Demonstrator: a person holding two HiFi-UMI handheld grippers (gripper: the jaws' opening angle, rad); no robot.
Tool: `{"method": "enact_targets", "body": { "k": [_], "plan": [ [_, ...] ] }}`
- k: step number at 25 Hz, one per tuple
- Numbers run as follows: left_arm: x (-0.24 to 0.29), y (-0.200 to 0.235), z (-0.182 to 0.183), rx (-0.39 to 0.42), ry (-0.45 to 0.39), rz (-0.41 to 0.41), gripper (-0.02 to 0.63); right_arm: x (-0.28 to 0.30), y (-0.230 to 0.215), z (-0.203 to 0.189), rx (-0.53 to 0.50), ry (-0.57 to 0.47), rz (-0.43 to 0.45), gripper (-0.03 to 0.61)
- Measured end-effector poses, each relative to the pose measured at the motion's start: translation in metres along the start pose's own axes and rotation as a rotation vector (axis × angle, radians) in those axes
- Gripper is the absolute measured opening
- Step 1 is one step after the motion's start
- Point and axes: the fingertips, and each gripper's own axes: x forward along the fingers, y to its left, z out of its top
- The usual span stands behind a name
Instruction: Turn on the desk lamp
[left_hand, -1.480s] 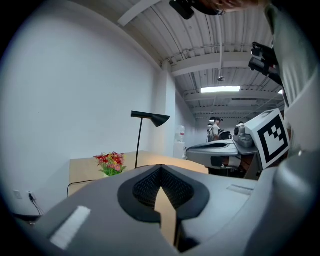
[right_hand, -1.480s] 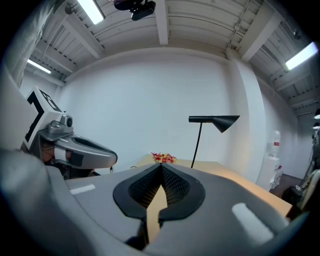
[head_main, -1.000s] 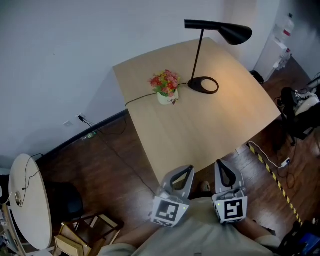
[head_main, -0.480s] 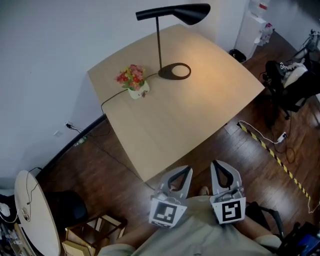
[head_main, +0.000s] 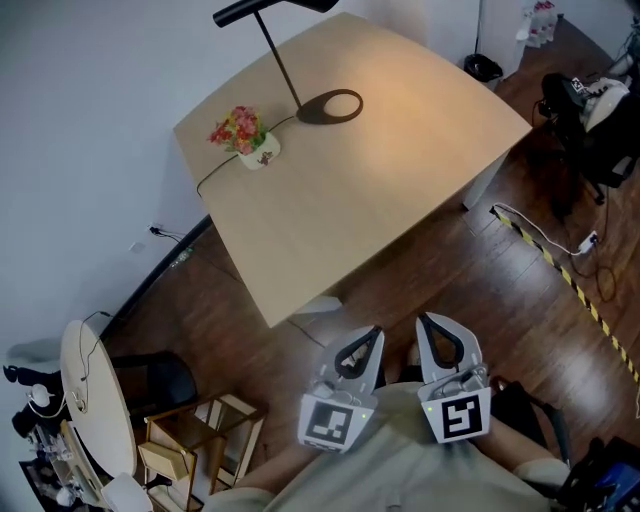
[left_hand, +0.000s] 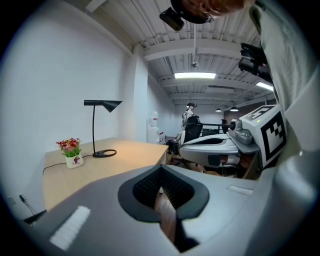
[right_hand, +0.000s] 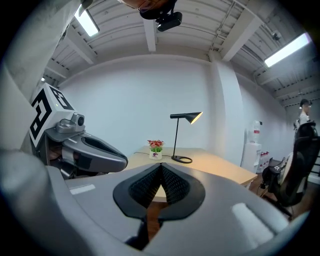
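Note:
The black desk lamp (head_main: 330, 104) stands at the far corner of the light wooden table (head_main: 380, 210); only its ring base, stem and part of the shade show in the head view. A warm glow lies on the tabletop beside the base. In the right gripper view the lamp (right_hand: 186, 117) has a bright glow under its shade; the left gripper view shows the lamp (left_hand: 102, 104) far off to the left. My left gripper (head_main: 365, 335) and right gripper (head_main: 432, 322) are held close to my body, over the floor short of the table. Both are shut and hold nothing.
A small white pot of red flowers (head_main: 240, 135) sits left of the lamp, the lamp's cord running past it off the table. A round white table (head_main: 90, 395) and wooden frames (head_main: 195, 440) stand at lower left. A black chair (head_main: 590, 120) and floor cables (head_main: 570, 285) lie to the right.
The table and lamp have slid up and left in the head view and look farther off. Both grippers stay shut and in the same place near my body.

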Motion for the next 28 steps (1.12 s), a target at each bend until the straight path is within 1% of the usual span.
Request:
{"method": "enact_targets", "body": {
  "k": [2,4,6,9,11,13,16,20,24,28],
  "plan": [
    [-0.005,-0.001,-0.004,-0.015,0.014,0.046,-0.002,-0.004,0.000,-0.007,0.011,0.006,0.034,0.000],
    [-0.015,0.007,-0.006,-0.040,0.007,0.109,-0.002,-0.005,0.006,-0.010,-0.005,0.005,0.068,0.000],
    [-0.026,0.015,-0.007,-0.060,-0.005,0.151,-0.002,-0.007,0.013,-0.007,-0.020,-0.004,0.082,0.000],
    [-0.038,0.019,-0.008,-0.066,-0.026,0.156,-0.002,-0.010,0.022,0.000,-0.046,-0.012,0.077,-0.001],
    [-0.046,0.026,-0.010,-0.067,-0.032,0.166,-0.002,-0.010,0.030,-0.001,-0.044,0.002,0.077,0.000],
    [-0.055,0.040,-0.015,-0.093,-0.035,0.200,-0.002,-0.006,0.035,-0.007,-0.033,0.033,0.069,0.000],
    [-0.069,0.067,-0.027,-0.154,-0.036,0.251,-0.002,0.002,0.040,-0.014,-0.021,0.065,0.028,-0.001],
    [-0.083,0.084,-0.035,-0.189,-0.055,0.251,-0.002,0.001,0.057,-0.012,-0.043,0.079,0.011,-0.003],
    [-0.083,0.085,-0.035,-0.189,-0.069,0.218,-0.002,-0.001,0.066,-0.013,-0.058,0.098,0.008,-0.003],
    [-0.084,0.085,-0.034,-0.181,-0.071,0.191,-0.002,-0.002,0.069,-0.011,-0.062,0.095,-0.008,-0.003]
  ]
}}
